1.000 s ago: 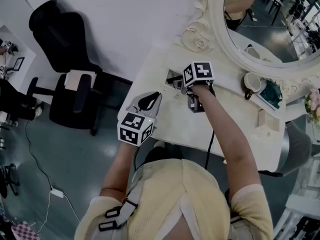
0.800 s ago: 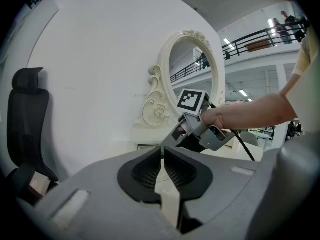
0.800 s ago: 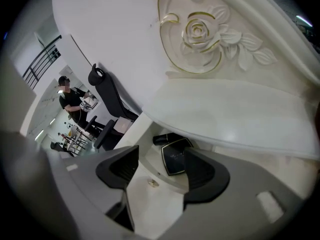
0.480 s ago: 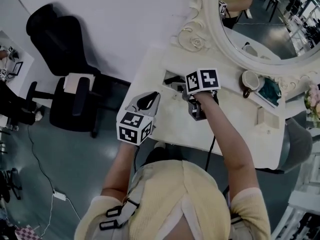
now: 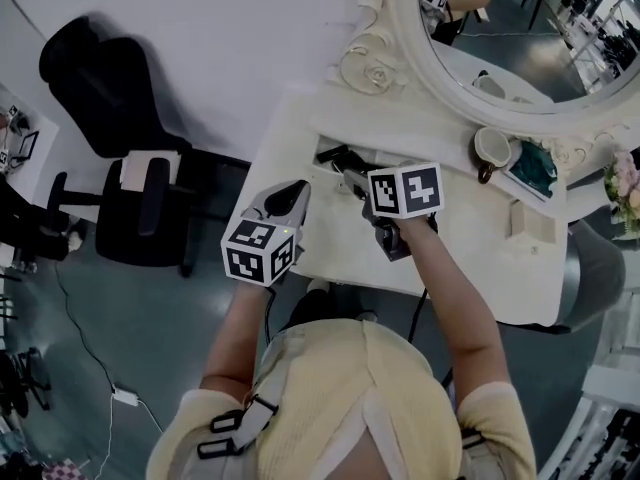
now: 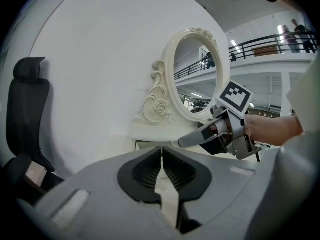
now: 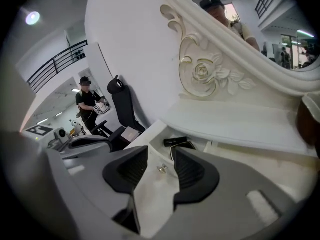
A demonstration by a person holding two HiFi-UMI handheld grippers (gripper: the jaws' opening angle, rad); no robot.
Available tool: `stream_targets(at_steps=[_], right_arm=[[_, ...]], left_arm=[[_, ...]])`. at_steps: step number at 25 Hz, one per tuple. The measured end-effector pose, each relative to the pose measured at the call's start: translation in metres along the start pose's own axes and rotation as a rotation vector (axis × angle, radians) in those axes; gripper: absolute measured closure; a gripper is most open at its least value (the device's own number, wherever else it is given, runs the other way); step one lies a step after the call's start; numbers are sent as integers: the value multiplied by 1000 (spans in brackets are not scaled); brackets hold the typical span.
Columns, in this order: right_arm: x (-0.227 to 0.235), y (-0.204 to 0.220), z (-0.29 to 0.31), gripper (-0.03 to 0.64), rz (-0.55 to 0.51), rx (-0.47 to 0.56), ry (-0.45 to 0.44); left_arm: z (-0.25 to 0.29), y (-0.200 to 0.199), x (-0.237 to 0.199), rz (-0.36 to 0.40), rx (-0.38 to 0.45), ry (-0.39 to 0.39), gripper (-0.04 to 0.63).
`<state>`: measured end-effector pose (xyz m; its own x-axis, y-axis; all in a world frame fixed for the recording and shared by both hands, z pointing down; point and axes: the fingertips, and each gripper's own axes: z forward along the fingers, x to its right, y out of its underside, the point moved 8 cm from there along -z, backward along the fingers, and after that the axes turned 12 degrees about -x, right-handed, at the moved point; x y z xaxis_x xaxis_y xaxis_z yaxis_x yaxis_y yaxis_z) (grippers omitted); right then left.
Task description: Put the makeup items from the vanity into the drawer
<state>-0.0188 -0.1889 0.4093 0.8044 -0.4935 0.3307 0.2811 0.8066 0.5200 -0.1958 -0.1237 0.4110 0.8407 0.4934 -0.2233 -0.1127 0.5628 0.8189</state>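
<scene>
Drawer (image 7: 156, 140) knob (image 7: 161, 168) sits between my right gripper's (image 7: 160, 156) closing jaws; I'd centre it before pinching; left gripper (image 6: 162, 153) pressed together, empty.

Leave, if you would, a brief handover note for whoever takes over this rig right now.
Left gripper: shut, empty, near the left edge of the vanity.
Right gripper: jaws closing round the small knob on the drawer, not yet pinching it.
Drawer: open, black makeup items inside.
Done: those items are stowed.
Left: probably shut the drawer. A cup and a small box stand on top; whether any makeup does, I can't tell.
</scene>
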Motion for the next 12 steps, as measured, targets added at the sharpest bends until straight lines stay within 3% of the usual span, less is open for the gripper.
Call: stream_targets(at_steps=[6, 12], right_arm=[[-2, 17, -17, 482, -48, 100, 10], [-1, 33, -25, 502, -76, 132, 27]], left_arm=[[0, -1, 4, -25, 12, 20, 595], [0, -1, 6, -30, 5, 22, 595]])
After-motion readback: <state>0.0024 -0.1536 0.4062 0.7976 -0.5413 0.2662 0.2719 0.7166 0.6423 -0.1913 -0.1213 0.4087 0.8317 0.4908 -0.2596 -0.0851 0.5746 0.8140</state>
